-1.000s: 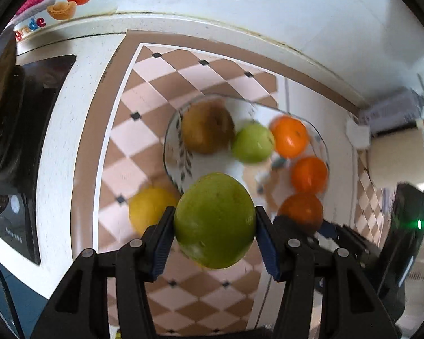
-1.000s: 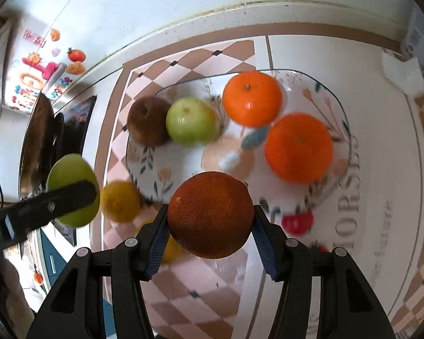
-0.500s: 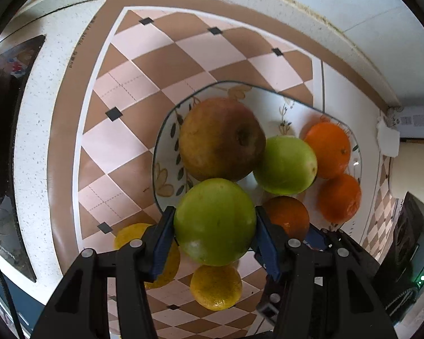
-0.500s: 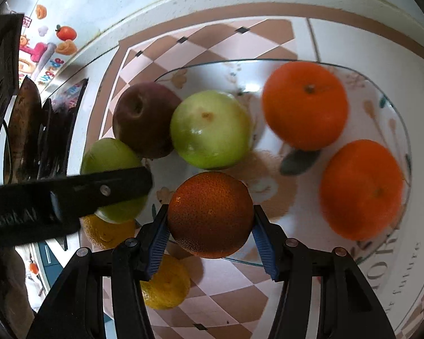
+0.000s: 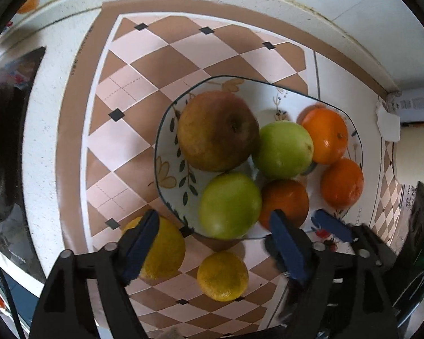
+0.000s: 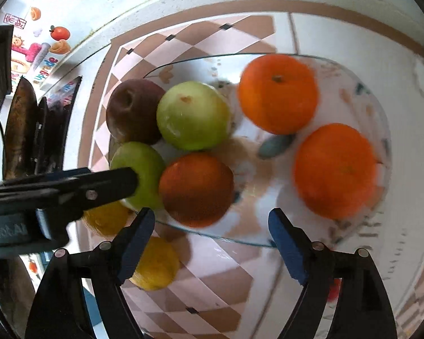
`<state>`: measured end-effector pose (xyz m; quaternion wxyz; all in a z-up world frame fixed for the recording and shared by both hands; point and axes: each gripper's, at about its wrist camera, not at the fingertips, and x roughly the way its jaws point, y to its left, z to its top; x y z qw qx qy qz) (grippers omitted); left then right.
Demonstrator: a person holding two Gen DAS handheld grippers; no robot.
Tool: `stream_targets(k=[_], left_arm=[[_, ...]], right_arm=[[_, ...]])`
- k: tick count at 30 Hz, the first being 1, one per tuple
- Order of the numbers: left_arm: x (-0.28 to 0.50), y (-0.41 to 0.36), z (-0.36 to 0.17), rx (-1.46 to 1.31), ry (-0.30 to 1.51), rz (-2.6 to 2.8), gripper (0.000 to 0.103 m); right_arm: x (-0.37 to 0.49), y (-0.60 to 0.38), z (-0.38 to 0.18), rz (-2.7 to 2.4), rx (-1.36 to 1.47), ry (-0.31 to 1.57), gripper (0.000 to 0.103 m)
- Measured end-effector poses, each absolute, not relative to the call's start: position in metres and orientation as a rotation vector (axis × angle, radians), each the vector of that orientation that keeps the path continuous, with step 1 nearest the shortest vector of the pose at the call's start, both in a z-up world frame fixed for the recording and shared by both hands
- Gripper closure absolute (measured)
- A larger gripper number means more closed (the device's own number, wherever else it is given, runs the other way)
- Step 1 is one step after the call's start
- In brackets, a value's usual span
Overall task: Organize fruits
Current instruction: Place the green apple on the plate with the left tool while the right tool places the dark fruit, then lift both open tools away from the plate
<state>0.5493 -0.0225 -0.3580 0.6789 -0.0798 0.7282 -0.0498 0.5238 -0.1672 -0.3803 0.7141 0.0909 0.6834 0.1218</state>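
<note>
A floral plate [image 5: 166, 169] [image 6: 339, 84] holds a brown apple [image 5: 216, 130] [image 6: 130, 110], two green apples [image 5: 230, 204] [image 5: 282, 149] [image 6: 193, 114] and three oranges [image 5: 285, 202] [image 5: 325, 138] [image 5: 342, 182] [image 6: 196, 188] [image 6: 277, 91]. My left gripper [image 5: 214, 243] is open just behind the near green apple [image 6: 147, 169]. My right gripper [image 6: 212, 237] is open just behind the dark orange. Two lemons [image 5: 222, 275] [image 5: 161, 248] [image 6: 155, 264] lie on the counter in front of the plate.
The plate stands on a brown-and-pink checked mat [image 5: 155, 65] on a white speckled counter [image 5: 42, 113]. A black stove [image 6: 51, 130] is at the left. A wall with fruit stickers [image 6: 42, 48] runs behind.
Both grippers opened and let go: the green apple and the dark orange now rest on the plate's near side. Both grippers have drawn back slightly.
</note>
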Motion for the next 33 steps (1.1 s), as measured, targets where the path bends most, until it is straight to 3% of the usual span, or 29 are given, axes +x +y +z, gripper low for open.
stream_targets(k=[5,33], left_arm=[[0.532,-0.016,-0.337,-0.138,1.577,-0.069,0.023],[0.409,-0.031,-0.180,0.008,1.180,-0.045,0.023]], right_arm=[[0.511,-0.187,-0.352,0.185,0.160,1.466,0.014],[0.396,-0.216,-0.174,0.066,0.103,1.182,0.014]])
